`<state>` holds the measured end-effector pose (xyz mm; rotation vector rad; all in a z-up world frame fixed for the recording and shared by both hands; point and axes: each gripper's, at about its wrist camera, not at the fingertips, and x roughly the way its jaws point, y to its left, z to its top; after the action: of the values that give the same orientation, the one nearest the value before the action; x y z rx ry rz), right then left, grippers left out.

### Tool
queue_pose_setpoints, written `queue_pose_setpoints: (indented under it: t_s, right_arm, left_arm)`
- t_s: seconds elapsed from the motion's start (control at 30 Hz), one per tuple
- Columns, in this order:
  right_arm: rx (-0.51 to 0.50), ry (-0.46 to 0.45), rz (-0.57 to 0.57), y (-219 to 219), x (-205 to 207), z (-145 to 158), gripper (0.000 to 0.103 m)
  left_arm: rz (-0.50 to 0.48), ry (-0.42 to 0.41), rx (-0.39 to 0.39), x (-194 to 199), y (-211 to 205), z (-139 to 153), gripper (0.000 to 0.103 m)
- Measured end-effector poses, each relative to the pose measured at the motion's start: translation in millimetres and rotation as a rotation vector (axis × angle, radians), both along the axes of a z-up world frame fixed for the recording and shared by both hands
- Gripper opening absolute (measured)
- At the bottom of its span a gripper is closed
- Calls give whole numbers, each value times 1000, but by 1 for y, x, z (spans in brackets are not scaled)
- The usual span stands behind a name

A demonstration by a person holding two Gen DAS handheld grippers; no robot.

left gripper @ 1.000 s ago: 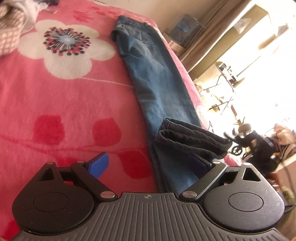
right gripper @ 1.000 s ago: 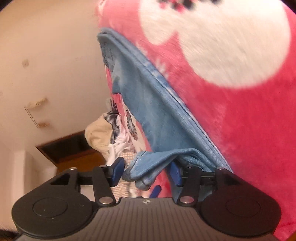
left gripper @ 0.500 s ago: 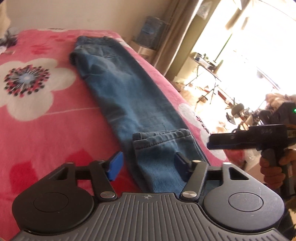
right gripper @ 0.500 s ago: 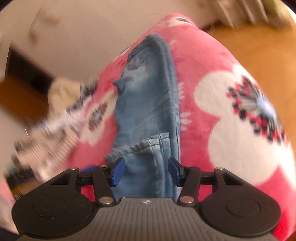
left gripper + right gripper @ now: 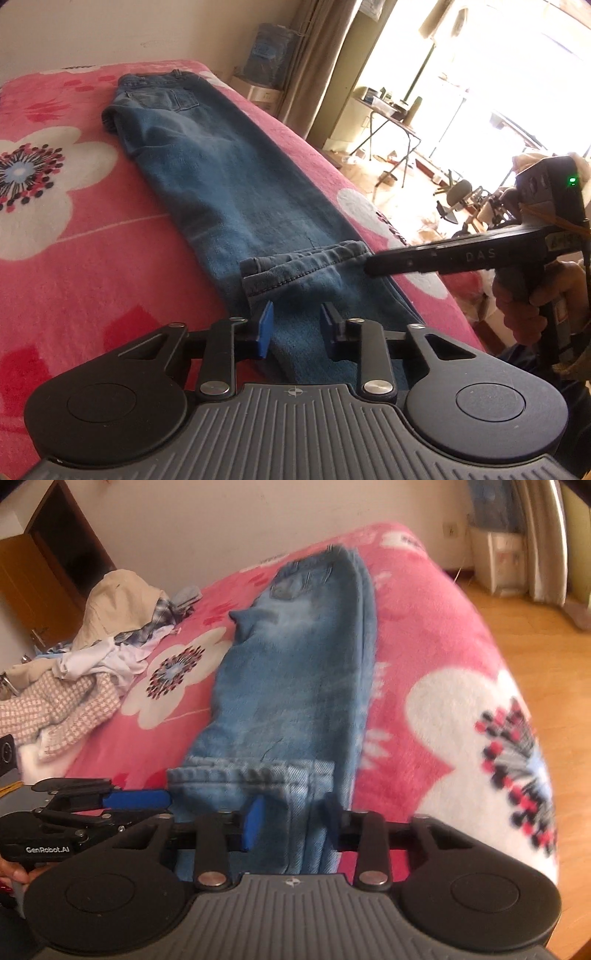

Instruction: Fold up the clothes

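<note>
A pair of blue jeans (image 5: pixel 221 170) lies lengthwise on a pink flowered blanket (image 5: pixel 74 258), legs stacked, waistband at the far end. The leg ends are turned back over the legs, hem (image 5: pixel 303 262) on top. My left gripper (image 5: pixel 295 326) holds this turned-back end at its left side, pads narrowed on the denim. My right gripper (image 5: pixel 291 821) holds the same end at its right side, denim (image 5: pixel 295 686) bunched between its pads. In the left wrist view the right gripper's fingers (image 5: pixel 424 258) reach in from the right. In the right wrist view the left gripper (image 5: pixel 136 798) shows at lower left.
A heap of loose clothes (image 5: pixel 74 675) lies on the blanket at the left of the right wrist view. The bed's edge (image 5: pixel 517 709) drops to a wooden floor on the right. A folding table (image 5: pixel 391 114) and a curtain stand beyond the bed by the window.
Both grippers have narrowed on the leg ends and carried them up and over the legs toward the waistband. The views have levelled out along the bed.
</note>
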<state>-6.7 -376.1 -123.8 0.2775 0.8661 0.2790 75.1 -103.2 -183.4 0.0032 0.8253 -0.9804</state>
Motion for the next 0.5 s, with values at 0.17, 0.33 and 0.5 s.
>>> queue_pose_setpoints:
  t_s: [0.17, 0.33, 0.5]
  right_arm:
    - [-30, -37, 11, 4, 0, 6, 31]
    - [-70, -62, 37, 12, -1, 7, 31]
    - [-56, -61, 37, 13, 0, 4, 31]
  left_arm:
    - [16, 6, 18, 0, -1, 0, 24]
    - [66, -2, 40, 0, 1, 2, 35]
    - [96, -6, 57, 6, -1, 1, 35]
